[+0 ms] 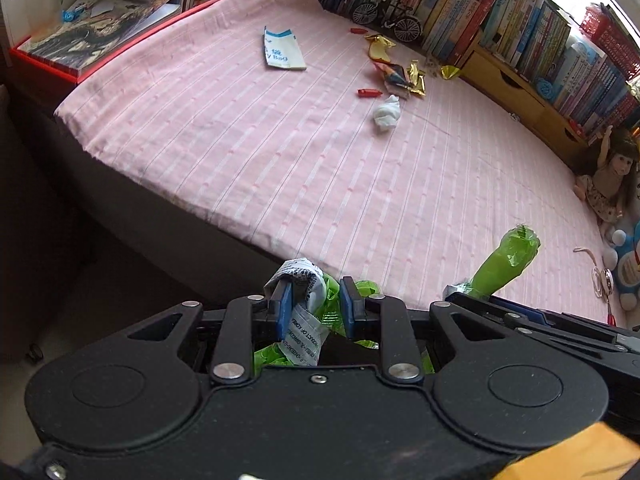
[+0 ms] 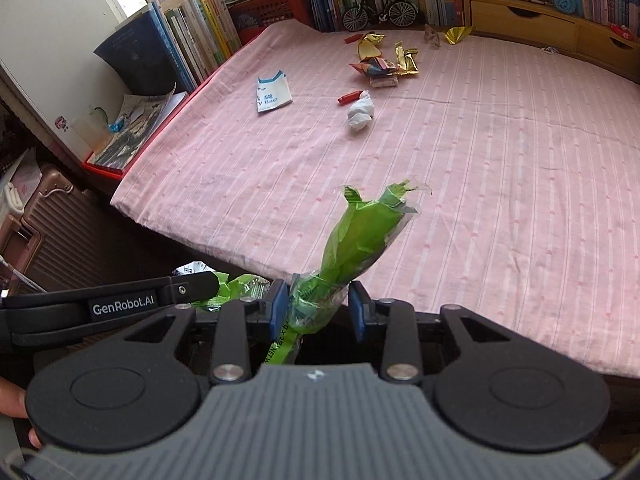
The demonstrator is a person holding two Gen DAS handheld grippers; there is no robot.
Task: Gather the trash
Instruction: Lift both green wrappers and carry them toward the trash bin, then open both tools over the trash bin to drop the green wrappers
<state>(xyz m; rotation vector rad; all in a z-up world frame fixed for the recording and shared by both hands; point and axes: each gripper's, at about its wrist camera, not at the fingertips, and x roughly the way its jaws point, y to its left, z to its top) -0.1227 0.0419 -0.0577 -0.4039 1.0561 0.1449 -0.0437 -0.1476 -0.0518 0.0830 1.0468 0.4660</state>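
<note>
Left claw (image 1: pixel 316 304) clenched on grey-green wrapper (image 1: pixel 304 312); right claw (image 2: pixel 320 312) grasping green wrapper (image 2: pixel 360 236) over pink bed (image 2: pixel 500 160).

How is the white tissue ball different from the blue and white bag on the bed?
The tissue ball is scrunched into a lump; the bag lies flat. The tissue ball is plain white; the bag is blue and white with printed words. The tissue ball sits right beside a red wrapper; the bag lies alone, apart from the other trash. Both rest on the pink sheet, and no tool holds either.
</note>
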